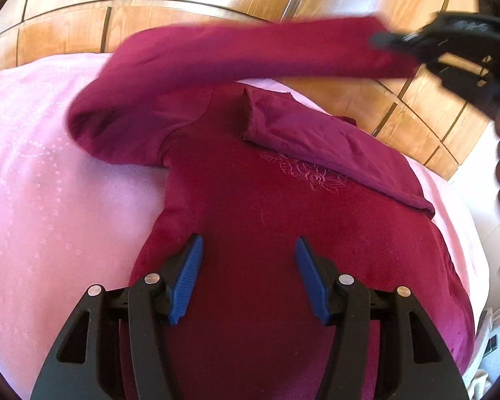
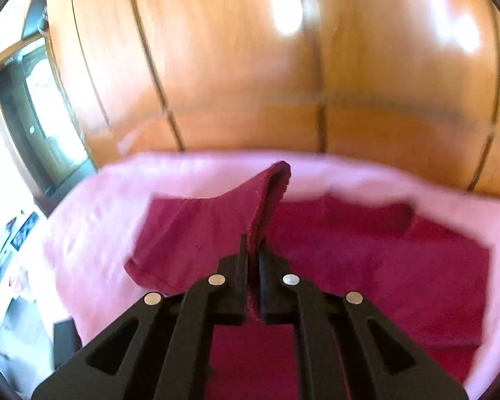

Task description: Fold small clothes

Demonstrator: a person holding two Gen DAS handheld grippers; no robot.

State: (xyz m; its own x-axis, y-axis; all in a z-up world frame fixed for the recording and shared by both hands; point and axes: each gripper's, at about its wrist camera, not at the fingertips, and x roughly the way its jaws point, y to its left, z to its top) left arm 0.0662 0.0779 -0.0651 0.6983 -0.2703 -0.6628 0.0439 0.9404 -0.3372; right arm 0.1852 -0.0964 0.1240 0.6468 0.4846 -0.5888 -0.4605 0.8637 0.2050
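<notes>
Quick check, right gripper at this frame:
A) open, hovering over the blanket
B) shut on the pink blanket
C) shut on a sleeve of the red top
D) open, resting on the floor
C: in the right wrist view the right gripper is closed with the sleeve of the red top pinched between its fingers and lifted off the pink blanket.

Both wrist views look down close over the maroon top on the pink blanket
</notes>
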